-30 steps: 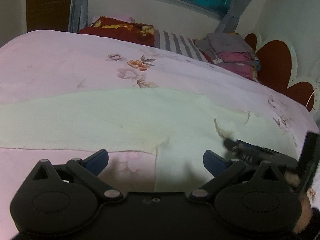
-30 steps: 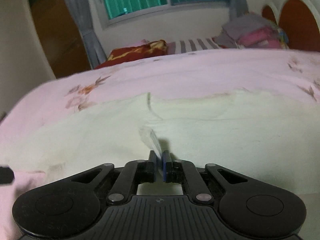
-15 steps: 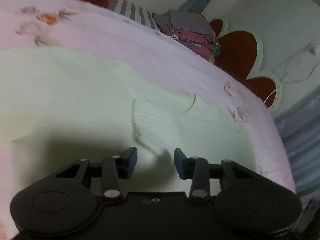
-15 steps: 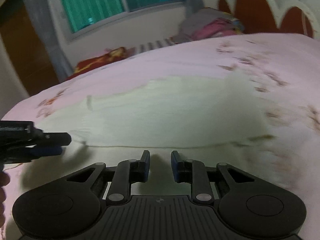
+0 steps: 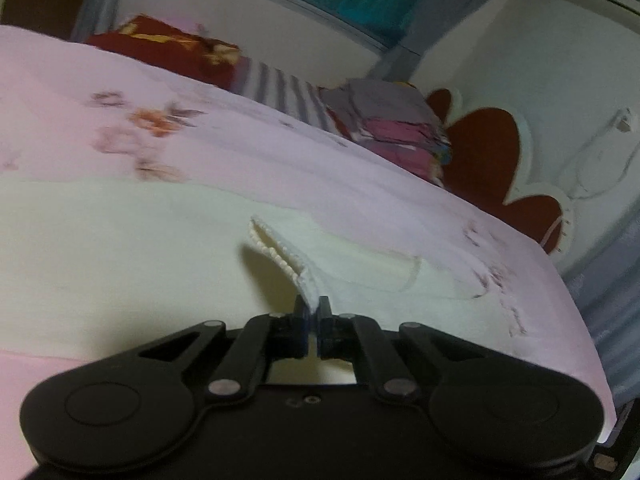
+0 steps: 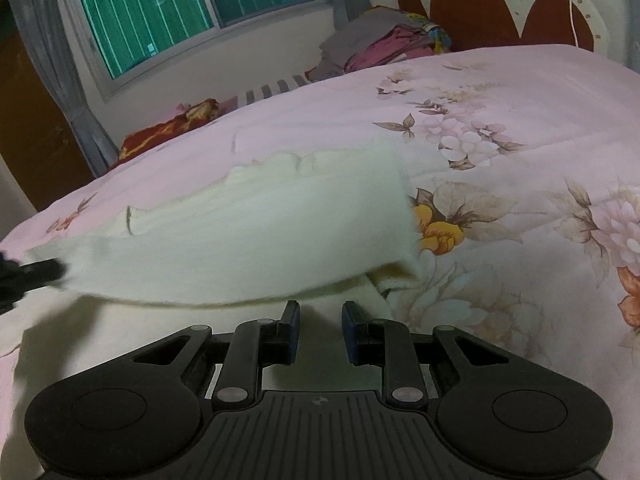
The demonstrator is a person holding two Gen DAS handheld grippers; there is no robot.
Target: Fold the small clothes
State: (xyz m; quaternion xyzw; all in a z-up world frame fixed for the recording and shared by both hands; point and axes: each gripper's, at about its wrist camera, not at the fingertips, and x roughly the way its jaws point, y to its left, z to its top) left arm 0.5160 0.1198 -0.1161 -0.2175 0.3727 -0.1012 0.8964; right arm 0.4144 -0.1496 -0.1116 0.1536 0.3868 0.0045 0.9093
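Observation:
A cream knitted garment [image 5: 120, 240] lies spread on the pink floral bed cover [image 5: 280, 160]. My left gripper [image 5: 313, 312] is shut on its ribbed edge [image 5: 280, 252], which stands up from the fingers. In the right wrist view the same garment [image 6: 260, 240] has one layer lifted and stretched towards the left gripper [image 6: 36, 272] at the left border. My right gripper [image 6: 318, 320] stands open just before the garment's near edge, with nothing pinched between its fingers.
A pile of folded clothes [image 6: 384, 44] sits at the head of the bed beside a red and white headboard [image 6: 480, 8]. Red and striped pillows [image 5: 192, 56] lie under the window. The bed's right edge [image 5: 580, 320] drops off close by.
My left gripper swung right and closed from wide open onto the garment's ribbed edge. My right gripper let go of the cloth it pinched and moved right along the garment.

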